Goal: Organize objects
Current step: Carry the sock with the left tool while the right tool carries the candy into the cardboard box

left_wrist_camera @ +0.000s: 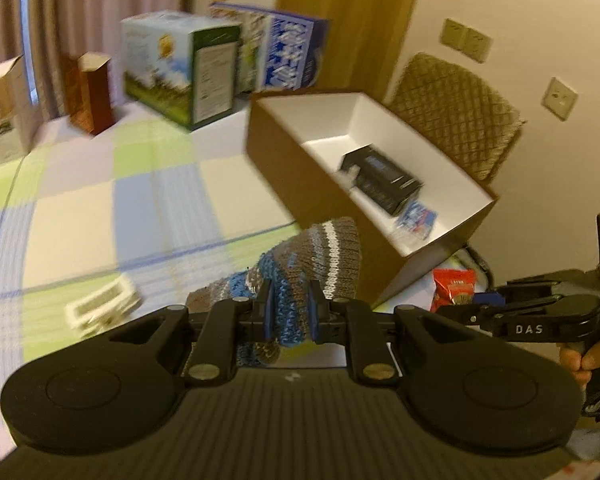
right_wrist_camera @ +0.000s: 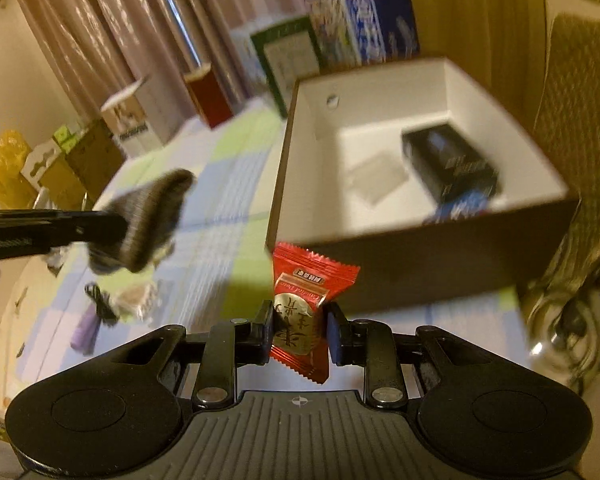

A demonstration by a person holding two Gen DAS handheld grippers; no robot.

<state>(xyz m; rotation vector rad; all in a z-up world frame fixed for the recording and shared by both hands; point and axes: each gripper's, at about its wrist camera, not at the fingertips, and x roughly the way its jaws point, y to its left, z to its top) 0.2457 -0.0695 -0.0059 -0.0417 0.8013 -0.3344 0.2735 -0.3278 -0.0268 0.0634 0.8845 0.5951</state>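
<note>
While the left tongs [left_wrist_camera: 290, 312] pinch a knitted sock [left_wrist_camera: 320, 256], the right tongs [right_wrist_camera: 299, 330] clamp a red candy [right_wrist_camera: 304, 312].

An open box [right_wrist_camera: 380, 248] sits on the table [left_wrist_camera: 80, 216] toward its right side, with a chair [left_wrist_camera: 456, 116] behind it. Inside the box lie a small carton [right_wrist_camera: 452, 164] and, nearer the front wall, a packet [left_wrist_camera: 416, 220]. Along the table's far edge stand several cartons [left_wrist_camera: 180, 72] in a row. The sock [left_wrist_camera: 312, 264] hangs left of the box, above the table. The candy [right_wrist_camera: 304, 320] is in front of the box's near wall. A cable [right_wrist_camera: 100, 304] lies at the table's left edge.
</note>
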